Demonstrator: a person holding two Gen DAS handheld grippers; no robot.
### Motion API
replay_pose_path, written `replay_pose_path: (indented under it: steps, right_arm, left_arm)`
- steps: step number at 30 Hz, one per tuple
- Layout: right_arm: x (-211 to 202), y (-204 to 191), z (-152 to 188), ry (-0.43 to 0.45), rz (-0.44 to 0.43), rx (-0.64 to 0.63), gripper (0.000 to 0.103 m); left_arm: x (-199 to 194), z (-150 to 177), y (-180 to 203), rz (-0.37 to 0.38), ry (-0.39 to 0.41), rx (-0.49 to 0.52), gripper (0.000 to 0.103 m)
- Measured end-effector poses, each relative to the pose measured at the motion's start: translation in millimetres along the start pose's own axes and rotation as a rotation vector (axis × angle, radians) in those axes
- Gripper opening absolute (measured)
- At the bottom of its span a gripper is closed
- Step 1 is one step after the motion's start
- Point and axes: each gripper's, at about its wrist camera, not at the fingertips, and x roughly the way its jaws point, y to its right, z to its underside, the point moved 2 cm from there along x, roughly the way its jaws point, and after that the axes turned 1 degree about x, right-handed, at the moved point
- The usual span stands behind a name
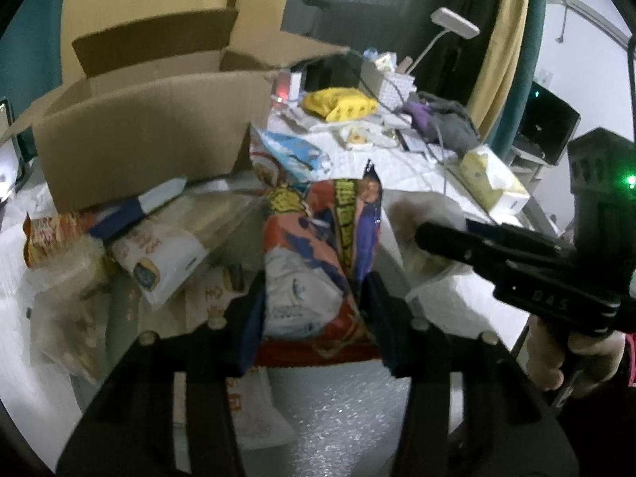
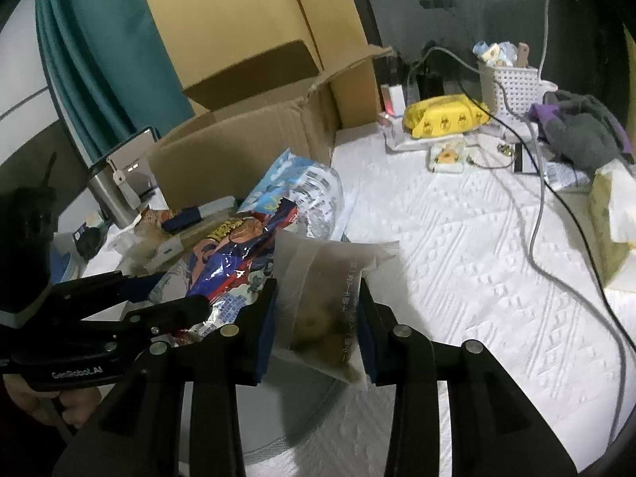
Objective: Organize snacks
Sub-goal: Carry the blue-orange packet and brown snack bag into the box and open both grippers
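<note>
the left tool (image 1: 314,298) is clenched on a glossy red, orange and blue crinkly foil snack bag (image 1: 318,254), its blue pads pressing the bag's lower body from both sides so the bag stands up between them, raised above the white textured cloth on the desk (image 2: 457,246). the right tool (image 2: 316,330) is clenched on a frosted translucent plastic pouch with dark round snacks inside (image 2: 322,298), pads pinching its two side edges, the pouch just beside the foil bag.

both packs look light and soft. the foil bag is likely air-puffed and slick, so a squeeze across the middle may slide or crush what is inside; the flat crimped seam at top or bottom should give a surer hold. the pouch is limp film; its contents sag to the bottom, so holding near the sealed upper band would probably keep it from folding.

an open brown cardboard box (image 1: 135,135) stands behind, near a heap of other packets (image 1: 159,254), among them a light blue and white snack bag (image 2: 294,183). it seems the likely place for them.
</note>
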Motion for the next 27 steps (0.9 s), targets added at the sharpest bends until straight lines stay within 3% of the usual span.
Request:
replay_pose_path:
  steps: [15, 27]
  right_arm:
    - [-9.0, -11.3, -33.5, 0.052, -0.007, -0.015, 0.038]
    - [5.2, -32.9, -81.6, 0.089, -0.015, -0.053, 0.038]
  left_arm:
    - [-27.4, -36.9, -12.7, 0.009, 0.077, 0.011, 0.048]
    - [-44.8, -69.3, -53.7, -0.019, 0.132, -0.025, 0.048]
